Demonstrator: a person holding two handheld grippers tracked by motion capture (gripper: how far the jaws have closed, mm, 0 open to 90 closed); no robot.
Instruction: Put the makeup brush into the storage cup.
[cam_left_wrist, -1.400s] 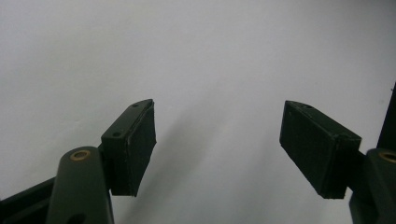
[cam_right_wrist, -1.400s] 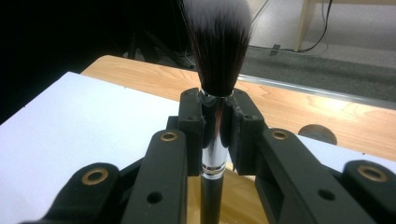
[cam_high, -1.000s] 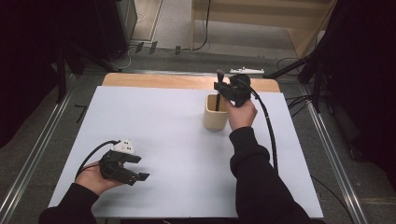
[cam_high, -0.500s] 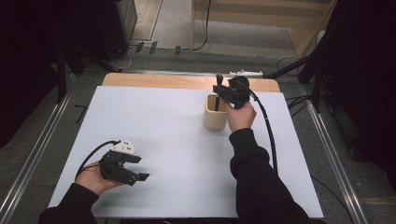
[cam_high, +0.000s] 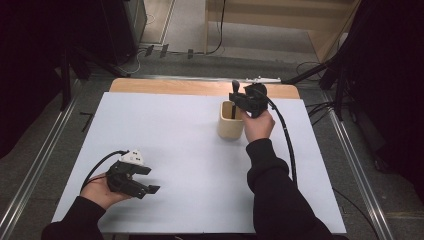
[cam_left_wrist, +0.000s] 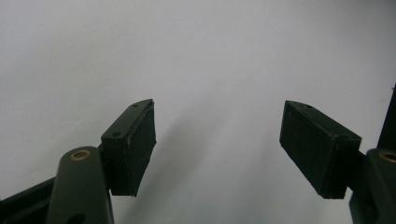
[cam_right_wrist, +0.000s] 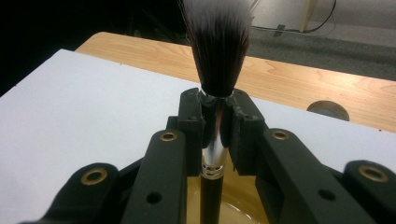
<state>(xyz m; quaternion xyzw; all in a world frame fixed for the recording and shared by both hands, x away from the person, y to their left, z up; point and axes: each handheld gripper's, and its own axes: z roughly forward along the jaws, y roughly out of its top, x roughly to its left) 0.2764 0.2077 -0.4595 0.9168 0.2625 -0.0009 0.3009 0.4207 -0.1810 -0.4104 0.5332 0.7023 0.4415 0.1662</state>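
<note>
Over the beige cup (cam_high: 230, 122) at the table's far side, the right gripper (cam_right_wrist: 215, 119) clamps a makeup brush (cam_right_wrist: 217, 60) upright by its silver ferrule, bristles up, handle reaching down into the cup. Near the front left of the white mat (cam_high: 180, 150), the left gripper (cam_left_wrist: 217, 144) rests with jaws spread wide and nothing between them.

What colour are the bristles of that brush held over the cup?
The brush bristles are dark brown to black with whitish tips, clearest in the right gripper view.

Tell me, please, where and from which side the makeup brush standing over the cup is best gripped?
Grip the brush on its silver ferrule, coming in level from the side: it stands upright, bristles up, handle in the cup. The ferrule is rigid and narrow, the bristles are soft. The right gripper clamps it just there.
</note>
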